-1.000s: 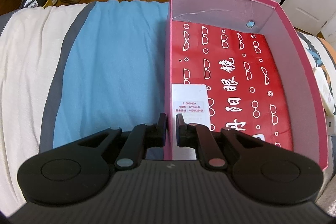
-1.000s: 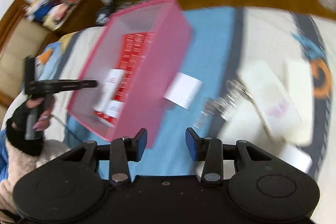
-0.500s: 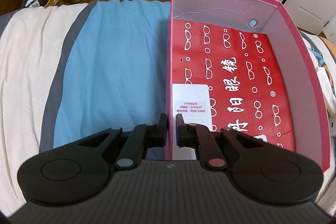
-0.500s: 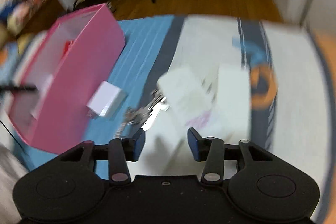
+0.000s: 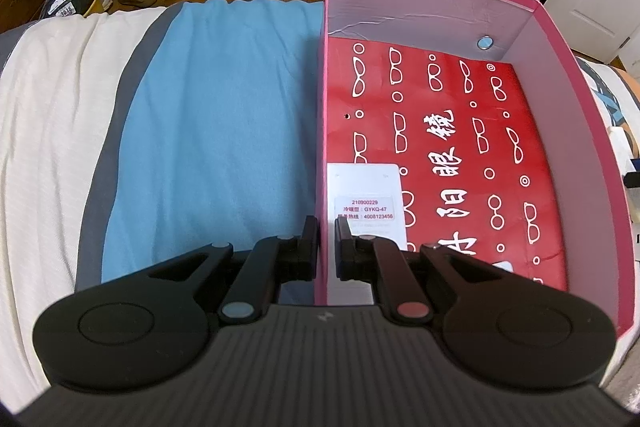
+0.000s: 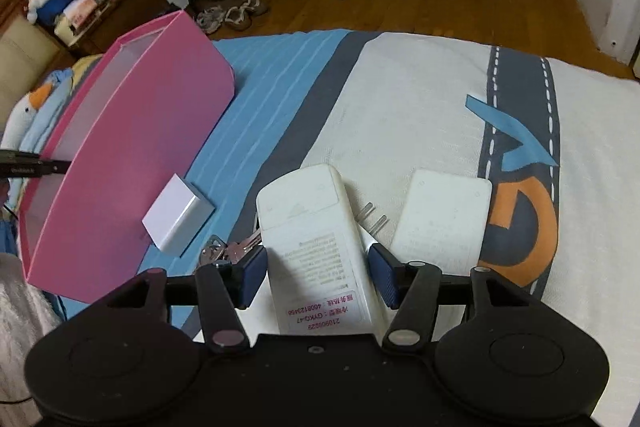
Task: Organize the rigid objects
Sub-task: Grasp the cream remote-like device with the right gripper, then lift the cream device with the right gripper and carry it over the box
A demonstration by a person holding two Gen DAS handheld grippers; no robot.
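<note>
The left gripper (image 5: 326, 247) stays clamped on the pink box (image 5: 325, 131) wall, while the right gripper (image 6: 318, 277), jaws opening, now straddles a white remote (image 6: 316, 247) without touching.

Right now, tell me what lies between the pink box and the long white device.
In the right wrist view, a small white box and a bunch of keys lie on the bedspread between the pink box and the long white device.
</note>
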